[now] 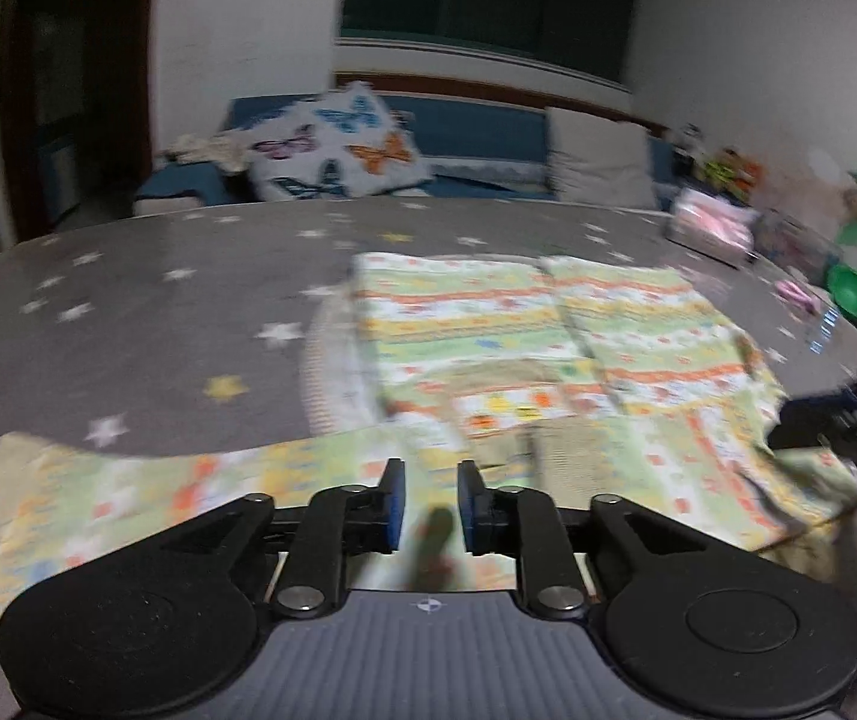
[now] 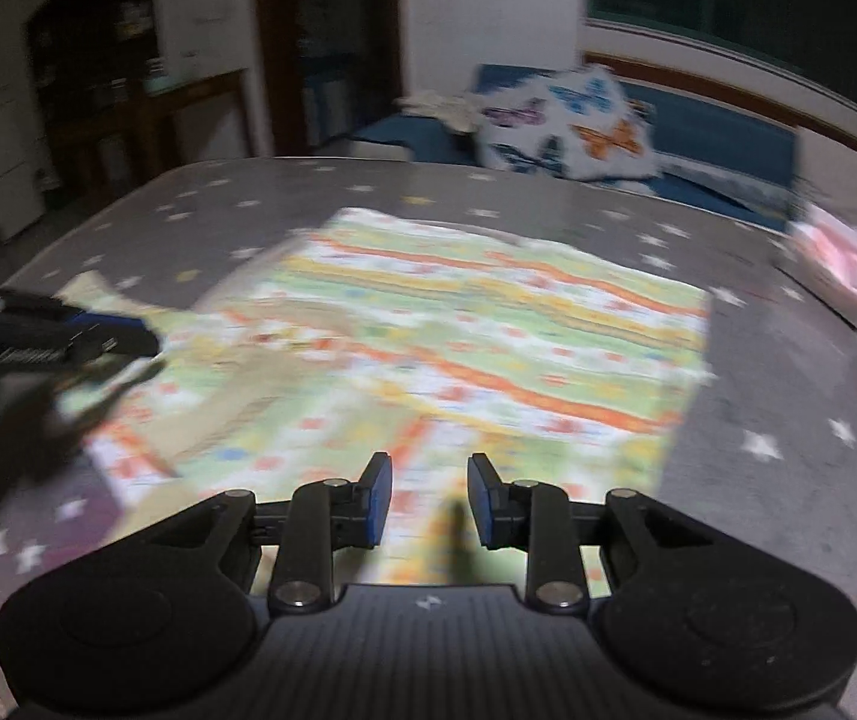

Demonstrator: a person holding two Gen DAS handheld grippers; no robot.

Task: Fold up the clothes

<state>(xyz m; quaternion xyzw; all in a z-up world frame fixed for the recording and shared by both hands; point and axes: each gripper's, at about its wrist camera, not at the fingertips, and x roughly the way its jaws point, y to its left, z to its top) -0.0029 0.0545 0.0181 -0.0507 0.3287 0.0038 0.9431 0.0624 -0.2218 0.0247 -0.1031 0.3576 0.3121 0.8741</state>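
Observation:
A green, yellow and orange patterned garment (image 1: 548,348) lies partly folded on the grey star-print table cover (image 1: 146,300). One sleeve-like flap (image 1: 128,498) stretches to the left near the front edge. My left gripper (image 1: 431,471) is open above the garment's near edge, nothing between its blue pads. In the right wrist view the same garment (image 2: 458,324) lies flat. My right gripper (image 2: 430,465) is open above its near edge and empty. The left gripper (image 2: 92,342) shows blurred at the left over the flap.
A butterfly pillow (image 1: 338,150) and a grey cushion (image 1: 602,162) lie on a blue sofa behind the table. A pink packet (image 1: 710,228), a green bowl (image 1: 848,294) and small items sit at the table's right edge. Dark shelves (image 2: 98,78) stand far left.

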